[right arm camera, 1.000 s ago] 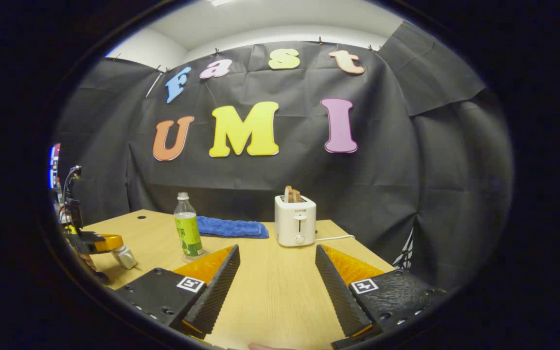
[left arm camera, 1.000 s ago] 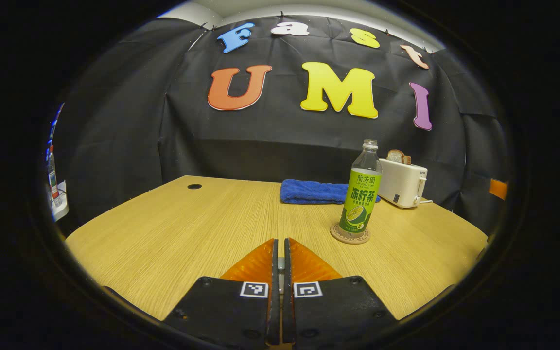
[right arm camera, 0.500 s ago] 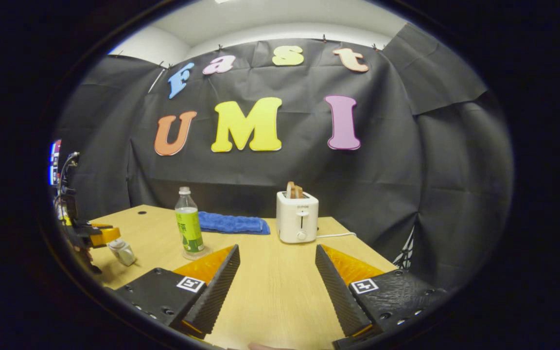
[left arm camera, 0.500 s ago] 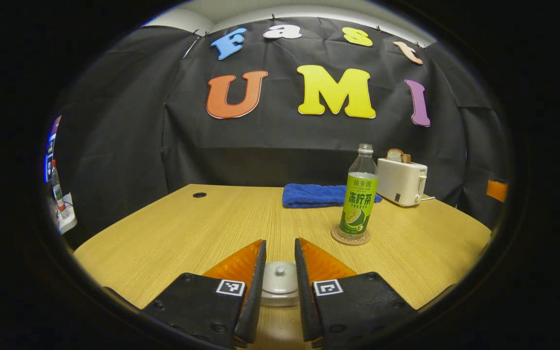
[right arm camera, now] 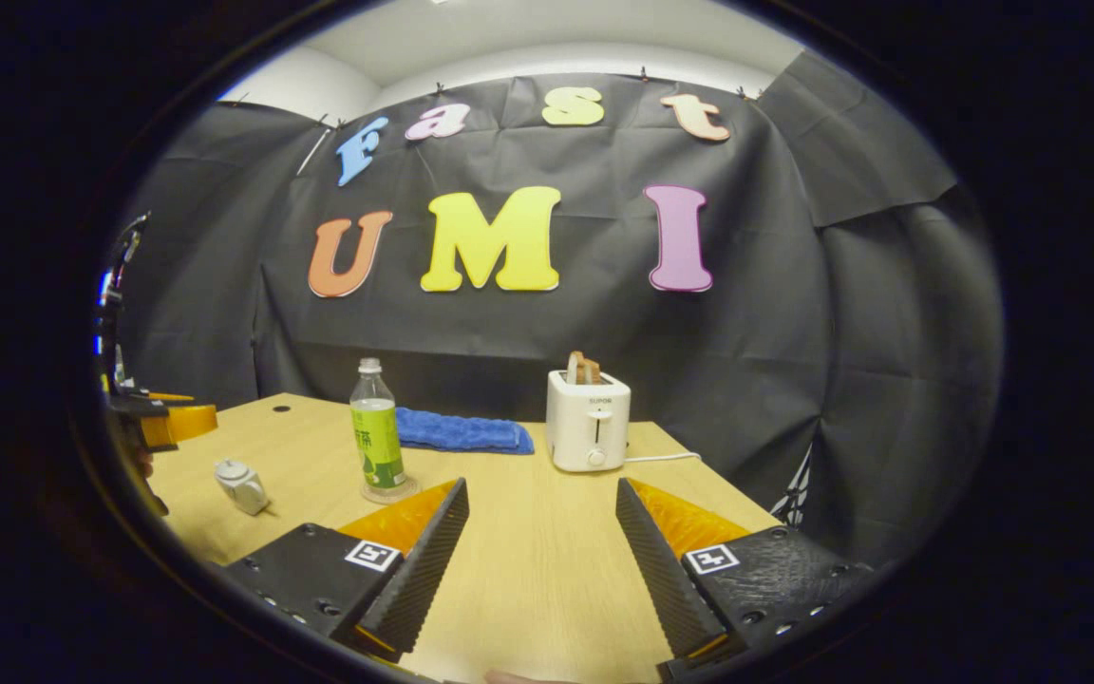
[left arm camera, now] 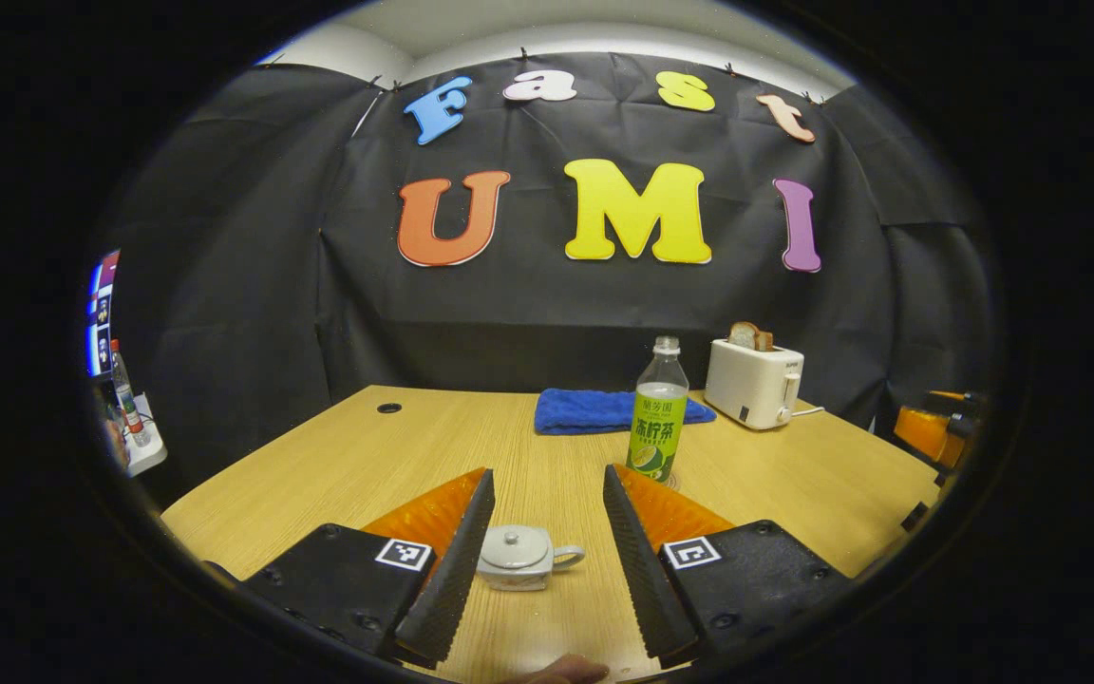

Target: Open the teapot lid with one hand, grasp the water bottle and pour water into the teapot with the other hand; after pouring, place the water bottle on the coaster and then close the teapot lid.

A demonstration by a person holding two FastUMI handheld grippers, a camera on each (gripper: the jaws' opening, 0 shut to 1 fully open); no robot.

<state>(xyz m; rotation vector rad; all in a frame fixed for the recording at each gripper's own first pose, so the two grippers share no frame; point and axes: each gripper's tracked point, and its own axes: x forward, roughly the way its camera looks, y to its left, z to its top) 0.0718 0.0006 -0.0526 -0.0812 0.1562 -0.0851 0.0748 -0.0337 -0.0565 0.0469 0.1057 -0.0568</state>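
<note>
Two grippers are hovering over a wooden table (left arm camera: 338, 456), both with their jaws spread wide and nothing between the fingers. In the left gripper view, the left gripper (left arm camera: 539, 494) is hanging just above and behind a small grey teapot (left arm camera: 520, 558), which is sitting on the table in the gap between its fingers without touching either of them. The teapot lid (left arm camera: 515, 546) is resting in place on the pot, its small knob pointing up, and the handle is sticking out to the right in that view. Beyond the right finger, the water bottle (left arm camera: 657, 414) is standing upright with its green label facing the camera; the finger is hiding its base there. In the right gripper view, the bottle is sitting on a round coaster (right arm camera: 390, 493), just past the left finger of the right gripper (right arm camera: 541, 502), with the teapot lying well to its left near the table edge. A folded blue cloth (left arm camera: 594, 410) is lying behind the bottle, and a white toaster (right arm camera: 589, 432) holding bread slices is standing beside it near the back wall.
</note>
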